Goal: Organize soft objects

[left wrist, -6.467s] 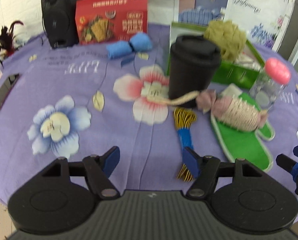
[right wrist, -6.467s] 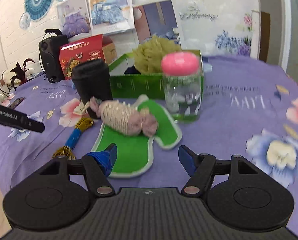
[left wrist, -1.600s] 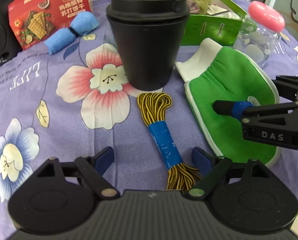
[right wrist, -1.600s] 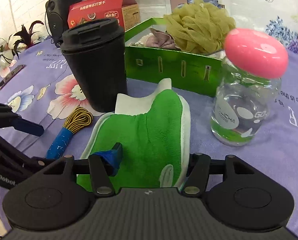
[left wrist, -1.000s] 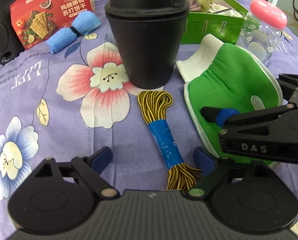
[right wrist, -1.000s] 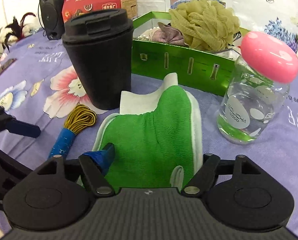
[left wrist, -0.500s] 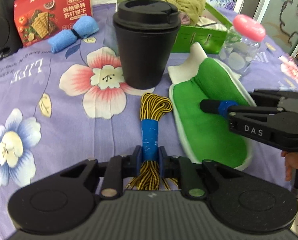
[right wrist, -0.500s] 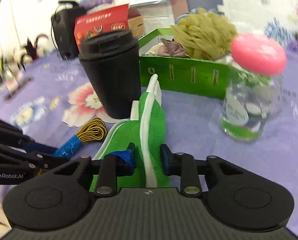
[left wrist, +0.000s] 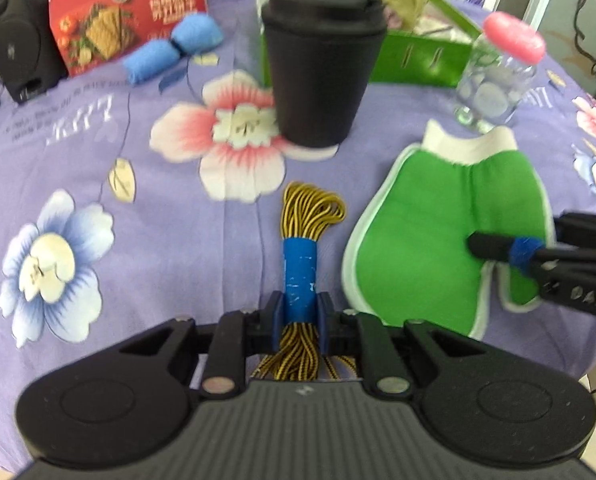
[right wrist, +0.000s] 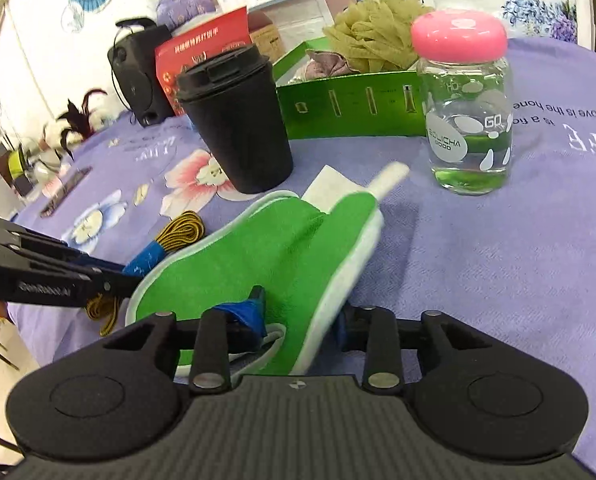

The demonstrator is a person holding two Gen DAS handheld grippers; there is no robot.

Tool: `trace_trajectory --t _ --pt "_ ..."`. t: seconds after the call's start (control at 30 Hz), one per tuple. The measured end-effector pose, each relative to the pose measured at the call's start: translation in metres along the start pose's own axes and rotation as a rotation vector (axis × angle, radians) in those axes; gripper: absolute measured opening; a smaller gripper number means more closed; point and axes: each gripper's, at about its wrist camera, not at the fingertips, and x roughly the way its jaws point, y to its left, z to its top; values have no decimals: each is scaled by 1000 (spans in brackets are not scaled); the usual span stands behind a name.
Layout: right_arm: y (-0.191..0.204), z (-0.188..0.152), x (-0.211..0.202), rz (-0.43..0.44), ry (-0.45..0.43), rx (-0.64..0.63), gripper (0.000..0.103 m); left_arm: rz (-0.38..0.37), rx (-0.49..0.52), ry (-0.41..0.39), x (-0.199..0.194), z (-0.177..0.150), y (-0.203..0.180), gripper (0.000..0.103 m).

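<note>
On the floral cloth (left wrist: 98, 160), left claw (left wrist: 299, 312) clamps cord bundle (left wrist: 301, 264); right claw (right wrist: 299, 320), opening, straddles green mitt (right wrist: 282, 248).

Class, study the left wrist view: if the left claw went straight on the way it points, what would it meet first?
Probably the black cup, beyond the cord bundle that the left claw already grips; depth is uncertain.

The yellow-and-black cord bundle (left wrist: 298, 264), bound by a blue band at its middle, lies lengthwise on the counter (left wrist: 138, 240) pointing toward twelve o'clock, its looped end at about six o'clock from the black cup (left wrist: 321, 64). At three o'clock of the bundle lies the green mitt (left wrist: 437, 240), white-edged with a white cuff toward twelve; in the right wrist view its right edge (right wrist: 349, 256) is lifted and folded up.
</note>
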Motion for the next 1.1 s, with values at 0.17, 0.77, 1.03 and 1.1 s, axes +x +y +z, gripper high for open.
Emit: trace_trajectory --t 0.17,0.77,1.03,1.1 --pt "3 2 -28 -160 -33 -74 24 8 13 -20 1 -2 4 45" --pt "90 45 62 -148 39 -490 31 90 -173 -79 -31 -8 76 72" --pt "60 10 16 -203 126 -712 33 78 -143 -80 -25 5 65 73" --pt "47 7 6 -227 150 -723 34 76 -134 -86 -26 6 60 74"
